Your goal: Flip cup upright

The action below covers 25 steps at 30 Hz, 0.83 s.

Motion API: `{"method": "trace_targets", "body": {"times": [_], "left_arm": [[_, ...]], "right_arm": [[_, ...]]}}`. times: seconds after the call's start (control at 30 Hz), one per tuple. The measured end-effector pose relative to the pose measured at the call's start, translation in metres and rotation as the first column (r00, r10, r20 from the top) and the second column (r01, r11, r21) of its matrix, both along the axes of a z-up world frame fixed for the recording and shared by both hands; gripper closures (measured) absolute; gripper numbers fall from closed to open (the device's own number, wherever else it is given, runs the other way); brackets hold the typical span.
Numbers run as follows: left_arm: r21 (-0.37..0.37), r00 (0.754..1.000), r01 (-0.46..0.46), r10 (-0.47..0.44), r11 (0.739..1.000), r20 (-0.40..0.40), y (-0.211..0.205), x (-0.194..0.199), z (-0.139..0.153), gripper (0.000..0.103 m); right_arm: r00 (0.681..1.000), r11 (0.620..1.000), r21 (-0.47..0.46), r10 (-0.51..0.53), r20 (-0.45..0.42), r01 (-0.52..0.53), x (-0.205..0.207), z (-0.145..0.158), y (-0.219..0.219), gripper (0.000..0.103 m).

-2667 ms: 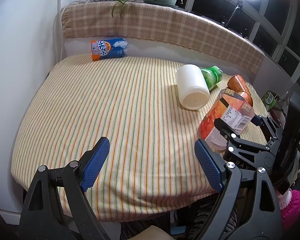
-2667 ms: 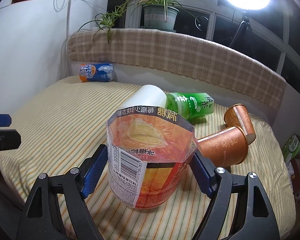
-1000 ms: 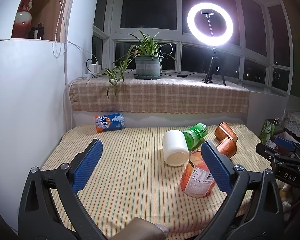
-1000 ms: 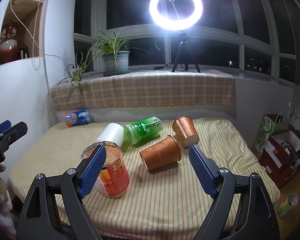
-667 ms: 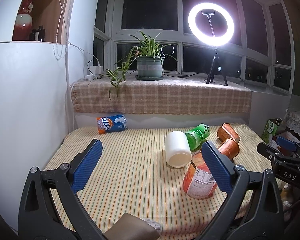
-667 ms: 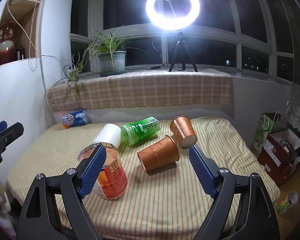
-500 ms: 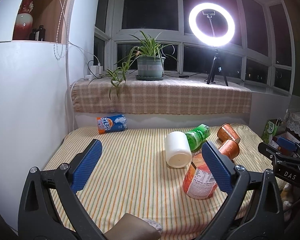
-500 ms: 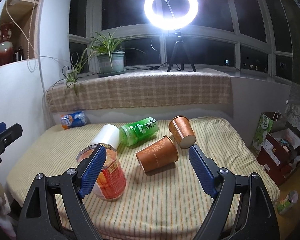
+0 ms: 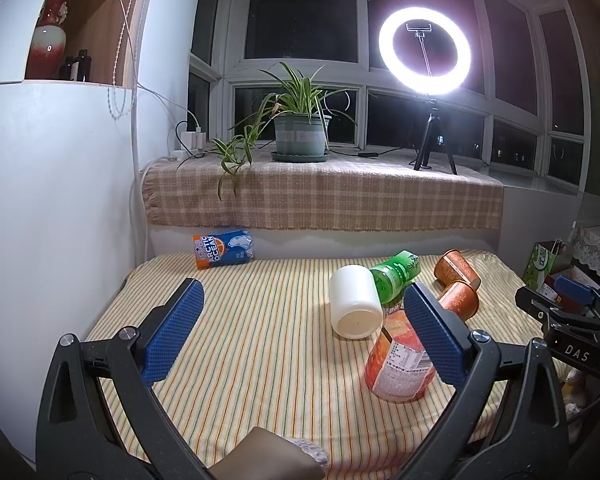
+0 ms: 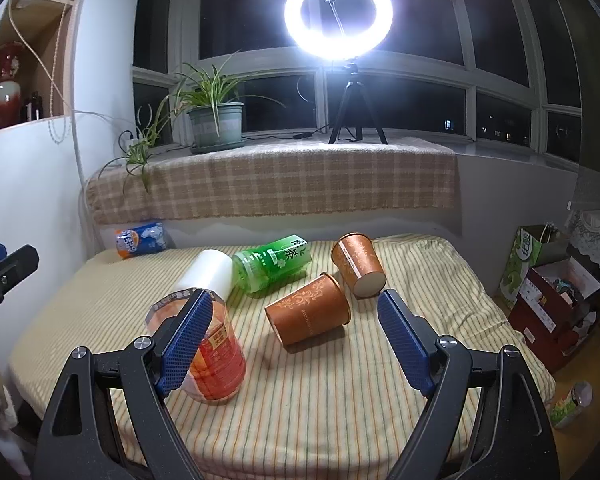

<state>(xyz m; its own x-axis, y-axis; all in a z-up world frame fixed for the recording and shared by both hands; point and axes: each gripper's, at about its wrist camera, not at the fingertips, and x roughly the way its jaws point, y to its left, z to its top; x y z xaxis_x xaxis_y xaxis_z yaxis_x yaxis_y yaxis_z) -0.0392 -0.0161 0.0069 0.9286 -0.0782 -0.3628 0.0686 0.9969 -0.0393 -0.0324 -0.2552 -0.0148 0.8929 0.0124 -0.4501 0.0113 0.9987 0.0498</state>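
Note:
An orange printed cup (image 10: 216, 356) stands upright on the striped table (image 10: 340, 400) at the front left; it also shows in the left wrist view (image 9: 398, 364). Two brown paper cups lie on their sides: one (image 10: 310, 314) in the middle, one (image 10: 358, 264) behind it. A white cup (image 10: 210, 272) lies on its side too. My right gripper (image 10: 296, 340) is open and empty, back from the table. My left gripper (image 9: 304, 332) is open and empty, also held back.
A green bottle (image 10: 274, 262) lies beside the white cup. A blue and orange can (image 9: 223, 249) lies at the back left by the wall. A plaid-covered sill holds a potted plant (image 9: 300, 136) and a ring light (image 9: 424, 48). Boxes (image 10: 548, 280) stand right of the table.
Both grippers have drawn back and up from the table. The right gripper, earlier around the orange cup, now stands clear of it. The cup stays upright.

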Motion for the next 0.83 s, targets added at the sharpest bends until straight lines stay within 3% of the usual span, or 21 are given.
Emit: {"method": "trace_targets", "body": {"times": [0.83], "left_arm": [[0.001,1.0,-0.021,0.021,1.0,-0.005,-0.002,0.004,-0.002,0.001]], "right_arm": [[0.999,1.0,0.002,0.004,-0.032,-0.004,0.002,-0.01,-0.004,0.018]]}}
